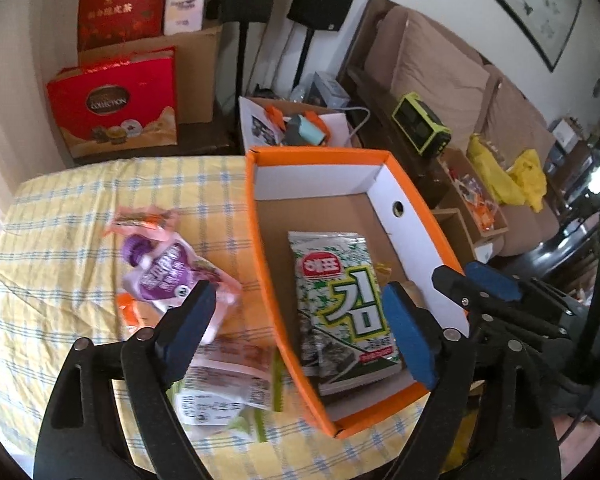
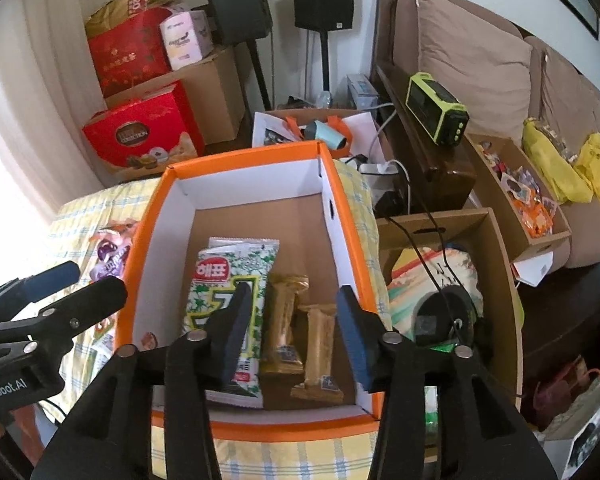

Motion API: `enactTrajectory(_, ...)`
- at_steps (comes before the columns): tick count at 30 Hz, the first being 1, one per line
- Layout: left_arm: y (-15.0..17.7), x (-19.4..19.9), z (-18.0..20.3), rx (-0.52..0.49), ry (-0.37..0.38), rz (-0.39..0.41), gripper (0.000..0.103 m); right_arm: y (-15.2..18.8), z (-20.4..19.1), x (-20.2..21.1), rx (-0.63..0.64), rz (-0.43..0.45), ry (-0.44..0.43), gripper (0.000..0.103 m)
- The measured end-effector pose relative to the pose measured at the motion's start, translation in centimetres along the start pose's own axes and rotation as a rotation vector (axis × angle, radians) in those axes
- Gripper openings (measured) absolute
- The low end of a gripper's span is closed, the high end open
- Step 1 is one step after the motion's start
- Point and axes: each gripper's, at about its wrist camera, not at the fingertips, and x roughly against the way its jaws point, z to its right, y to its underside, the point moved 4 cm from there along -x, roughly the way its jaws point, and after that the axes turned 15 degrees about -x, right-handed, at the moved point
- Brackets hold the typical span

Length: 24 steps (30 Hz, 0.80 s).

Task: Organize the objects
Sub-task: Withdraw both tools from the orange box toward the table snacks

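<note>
Both tongs hang apart and empty over the orange box: seaweed packet beneath the right gripper; left gripper straddles the box's wall.

Two near, down-tilted wrist views, both over the orange box.

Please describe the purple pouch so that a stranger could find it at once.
Start at the orange box on the yellow checked tablecloth. Outside its left wall lie several packets; the purple pouch is the one with a round purple screw cap, unlike the flat wrappers around it.
</note>
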Motion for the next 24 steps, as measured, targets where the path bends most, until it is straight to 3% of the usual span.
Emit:
enactTrajectory(9,0.6,1.6,-3.6,-0.007,-0.09,0.003,0.085,0.0,-2.2,0.4,0.014,0.002,-0.037,0.08)
enactTrajectory(15,1.4,2.8,-6.1,0.0,-0.137,0.013,0.086,0.1,-3.7,0.5,0.025,0.003,-0.057,0.087)
enactTrajectory(24,2.9,3.7,-10.2,0.036,-0.171,-0.009,0.09,0.9,-7.2,0.4,0.085,-0.013,-0.081,0.087)
